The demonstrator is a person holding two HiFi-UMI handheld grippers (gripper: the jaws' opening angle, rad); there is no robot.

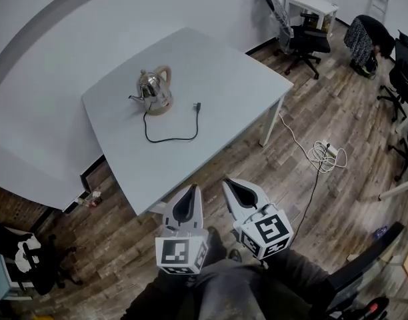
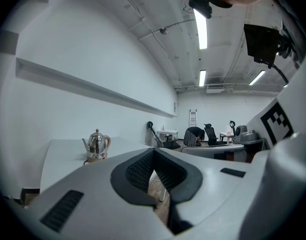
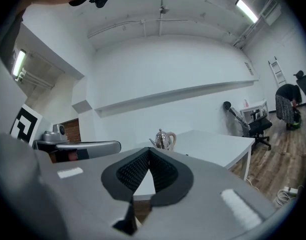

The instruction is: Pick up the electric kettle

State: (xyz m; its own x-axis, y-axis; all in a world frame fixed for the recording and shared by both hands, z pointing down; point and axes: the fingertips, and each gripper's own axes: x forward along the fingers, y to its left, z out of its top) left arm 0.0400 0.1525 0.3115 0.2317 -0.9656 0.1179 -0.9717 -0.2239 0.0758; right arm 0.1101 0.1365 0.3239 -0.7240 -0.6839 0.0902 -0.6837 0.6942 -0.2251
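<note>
A shiny steel electric kettle with a beige handle stands on its base on the far left part of the white table. Its black cord loops over the tabletop and ends in an unplugged plug. My left gripper and right gripper hover side by side over the floor just short of the table's near edge. Both are shut and hold nothing. In the left gripper view the kettle lies ahead, left of the shut jaws. In the right gripper view the kettle stands just beyond the jaws.
A white cable lies coiled on the wooden floor right of the table. Black office chairs and a small white desk stand at the back right. A white wall runs behind the table.
</note>
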